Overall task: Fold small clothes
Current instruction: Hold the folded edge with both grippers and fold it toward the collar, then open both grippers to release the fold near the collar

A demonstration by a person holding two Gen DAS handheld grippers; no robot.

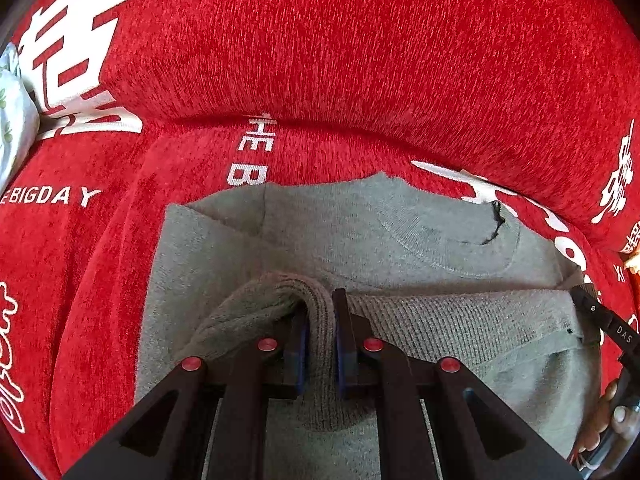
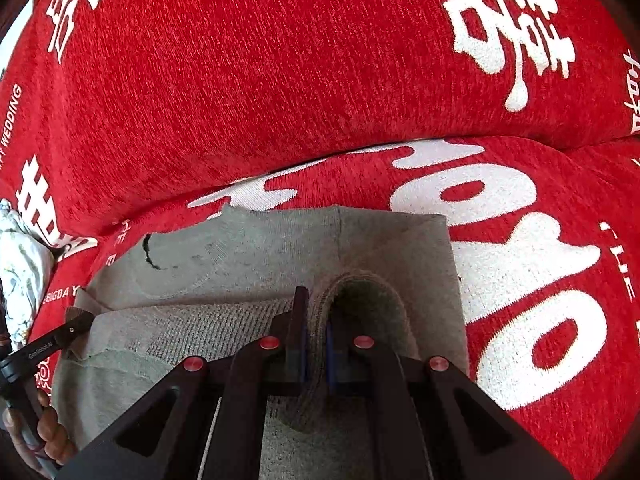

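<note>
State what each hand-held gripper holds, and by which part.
Both grip the gray sweater by its ribbed hem: left hand-held gripper at one end, right hand-held gripper at the other.

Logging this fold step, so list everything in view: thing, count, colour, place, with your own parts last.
Grey knit sweater: one, grey, flat on the cover, ribbed hem lifted.
Red plush cover with white lettering: one, red and white, beneath and behind the sweater.
Pale floral cloth: one, whitish green, far left edge.
Left gripper: one, black with blue pads, shut on the hem's left end.
Right gripper: one, black with blue pads, shut on the hem's right end.
</note>
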